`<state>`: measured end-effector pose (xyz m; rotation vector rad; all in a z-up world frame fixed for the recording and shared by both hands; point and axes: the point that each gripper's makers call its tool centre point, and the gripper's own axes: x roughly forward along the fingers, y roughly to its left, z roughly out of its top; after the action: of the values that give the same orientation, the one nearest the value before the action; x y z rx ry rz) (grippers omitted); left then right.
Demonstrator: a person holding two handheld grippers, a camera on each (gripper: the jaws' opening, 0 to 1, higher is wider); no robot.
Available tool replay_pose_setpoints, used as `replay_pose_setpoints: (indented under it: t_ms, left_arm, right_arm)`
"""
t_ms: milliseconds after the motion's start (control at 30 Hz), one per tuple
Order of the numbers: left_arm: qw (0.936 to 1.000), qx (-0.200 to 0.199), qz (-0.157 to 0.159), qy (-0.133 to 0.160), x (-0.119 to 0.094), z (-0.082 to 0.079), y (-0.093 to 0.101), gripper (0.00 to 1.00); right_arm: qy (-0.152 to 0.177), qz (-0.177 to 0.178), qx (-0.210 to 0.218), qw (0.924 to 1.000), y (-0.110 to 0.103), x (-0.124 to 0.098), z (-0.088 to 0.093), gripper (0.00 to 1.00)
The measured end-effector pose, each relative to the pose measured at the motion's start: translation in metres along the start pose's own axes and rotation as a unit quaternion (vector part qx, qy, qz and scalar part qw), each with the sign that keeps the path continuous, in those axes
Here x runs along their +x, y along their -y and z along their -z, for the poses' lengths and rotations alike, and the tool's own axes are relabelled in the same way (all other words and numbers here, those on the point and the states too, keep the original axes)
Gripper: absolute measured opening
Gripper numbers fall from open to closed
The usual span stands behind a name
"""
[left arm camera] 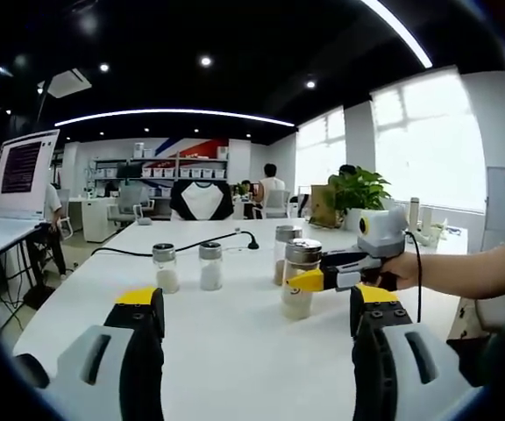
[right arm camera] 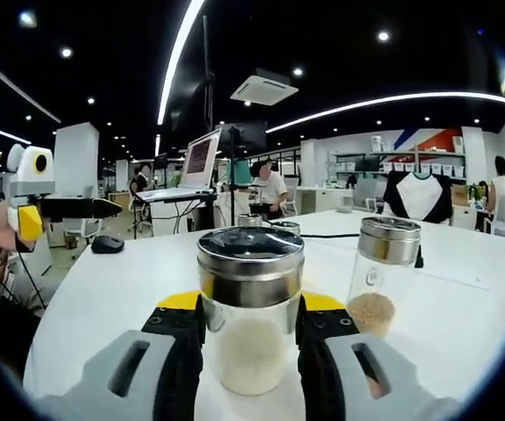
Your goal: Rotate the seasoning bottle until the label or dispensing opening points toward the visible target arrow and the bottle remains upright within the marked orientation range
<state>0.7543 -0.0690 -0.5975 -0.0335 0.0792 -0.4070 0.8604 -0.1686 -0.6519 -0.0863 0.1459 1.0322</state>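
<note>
Our right claw [right arm camera: 251,338] is clamped on the seasoning bottle [right arm camera: 250,307], one jaw on each side of its glass body below the steel lid, so the bottle stands upright directly between the jaws on the white counter [right arm camera: 103,289]. Its long axis runs vertically, crosswise to the claw's reach, which suits a twist about that axis. A second bottle [right arm camera: 382,276] sits just beyond on the right. Our left claw [left arm camera: 257,329] hangs released, well back from the bottle [left arm camera: 300,279]. We see no arrow.
</note>
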Motion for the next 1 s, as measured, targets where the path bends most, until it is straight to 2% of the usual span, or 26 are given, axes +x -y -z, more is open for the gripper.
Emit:
replay_pose_setpoints:
  t_ms: [200,467,533,567,633,867,1000]
  left_arm:
    - [1.0,0.002,-0.002,0.002,0.002,-0.003,-0.003,0.92]
    - [1.0,-0.003,-0.002,-0.005,0.001,0.004,-0.005,0.92]
    - [1.0,-0.005,-0.003,-0.007,0.001,0.005,-0.005,0.92]
    - [1.0,-0.005,-0.004,-0.007,0.0,0.005,-0.006,0.92]
    - [0.9999,-0.006,-0.003,-0.009,0.0,0.006,-0.006,0.92]
    - [0.9999,-0.007,0.001,-0.01,0.001,0.007,-0.003,0.92]
    - [0.9999,-0.007,0.0,-0.01,0.0,0.007,-0.002,0.92]
  right_arm:
    - [0.005,-0.005,-0.001,1.0,0.0,0.0,0.0,0.39]
    - [0.009,-0.004,0.0,1.0,0.0,0.001,0.0,0.4]
    - [0.007,0.004,0.017,0.9998,0.0,0.001,0.001,0.41]
    - [0.009,0.017,0.035,0.9992,0.002,0.0,0.0,0.44]
    - [0.017,0.017,0.037,0.999,0.002,-0.002,-0.003,0.55]
    - [-0.009,0.046,0.031,0.9984,0.001,-0.009,0.0,0.58]
    - [-0.017,0.074,0.047,0.996,0.005,-0.012,0.005,0.59]
